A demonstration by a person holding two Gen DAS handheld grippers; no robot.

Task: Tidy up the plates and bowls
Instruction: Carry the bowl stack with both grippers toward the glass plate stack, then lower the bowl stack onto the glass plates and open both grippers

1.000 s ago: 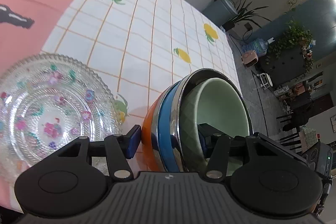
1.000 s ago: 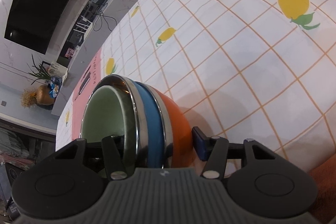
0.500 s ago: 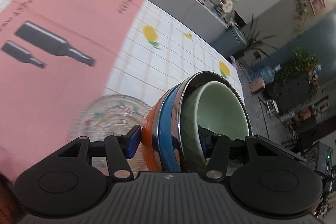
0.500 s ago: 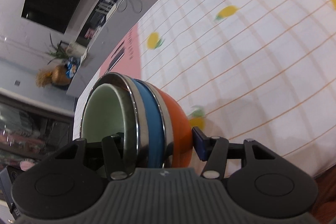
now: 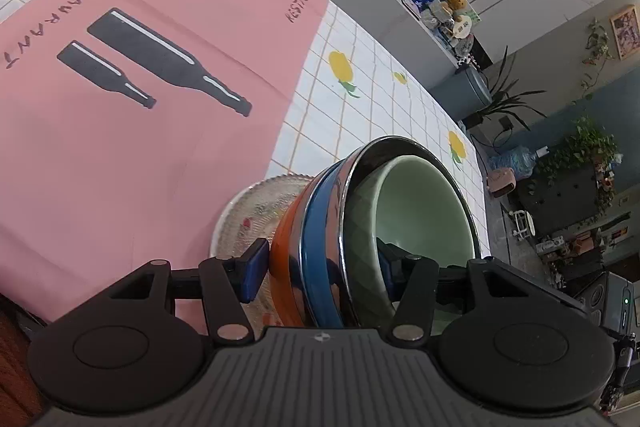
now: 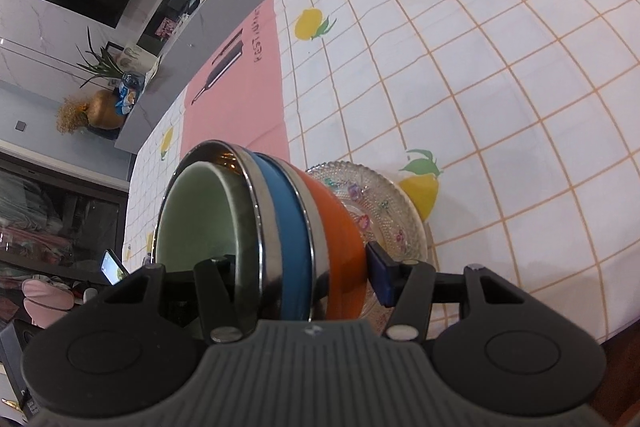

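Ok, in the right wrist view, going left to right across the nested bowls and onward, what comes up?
Green bowl → steel bowl rim → blue bowl → orange bowl → glass plate → lemon print.

Right gripper [image 6: 306, 273] clamped across a nested stack of bowls [image 6: 276, 227] tipped on its side. Left finger inside the innermost pale green bowl [image 6: 196, 215]; right finger's blue pad [image 6: 380, 277] pressed against the outermost orange bowl [image 6: 340, 227]. Between these, steel rims and a blue bowl [image 6: 290, 219]. Beyond the right finger, just behind the orange base, a clear patterned glass plate [image 6: 384, 203] lying on the lemon-print checked tablecloth [image 6: 500, 87]. Farther ahead of the fingers, a pink placemat [image 6: 240, 99] printed with bottles.
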